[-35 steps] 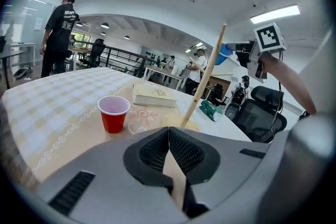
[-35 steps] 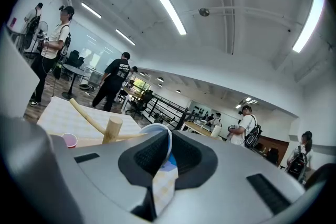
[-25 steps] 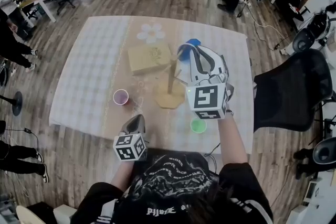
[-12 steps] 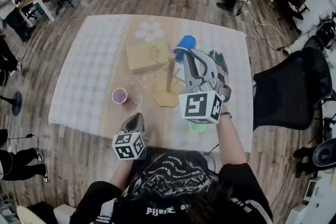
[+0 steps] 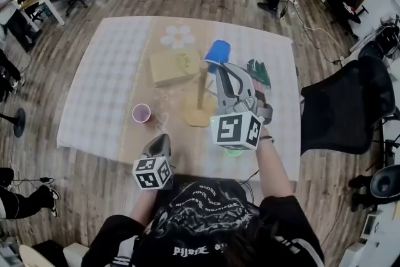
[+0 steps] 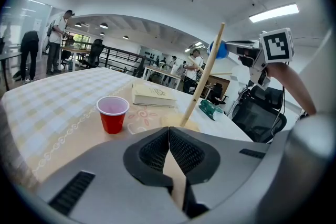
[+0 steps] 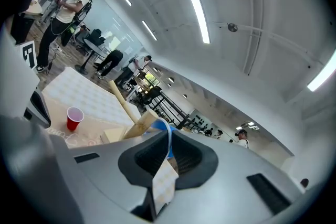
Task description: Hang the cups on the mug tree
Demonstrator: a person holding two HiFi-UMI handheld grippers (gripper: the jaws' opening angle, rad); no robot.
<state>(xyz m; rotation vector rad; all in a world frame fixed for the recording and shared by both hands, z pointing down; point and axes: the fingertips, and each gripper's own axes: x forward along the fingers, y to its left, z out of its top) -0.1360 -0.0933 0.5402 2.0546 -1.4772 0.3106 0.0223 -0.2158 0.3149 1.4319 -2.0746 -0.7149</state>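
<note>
Between the jaws of the right gripper (image 7: 169, 138) stands the thin rim of a blue cup (image 7: 160, 124); the pads are drawn in narrow and pinch its wall, so the cup hangs from the grip. This gripper is raised above the table (image 5: 100, 103), and it holds the cup at the top of the mug tree (image 5: 200, 90), just right of the tree's slanted wooden pole. A peg end lies just beside the cup's rim, though whether the two touch cannot be told.

At the near edge of the table, the left gripper (image 6: 169, 131) sits low with its jaws pressed together and nothing between them, pointing toward the tree's base.

Left of that base, well apart from it, a red cup (image 5: 141, 113) stands upright. A green cup (image 5: 234, 151) sits near and right of the tree, mostly hidden under the right gripper's marker cube. A tan book (image 5: 175, 67) lies flat just far and left of the base, and a green packet (image 5: 258, 72) lies to the tree's right. A white flower print (image 5: 178, 39) marks the checked tablecloth (image 5: 106, 72) beyond the book
</note>
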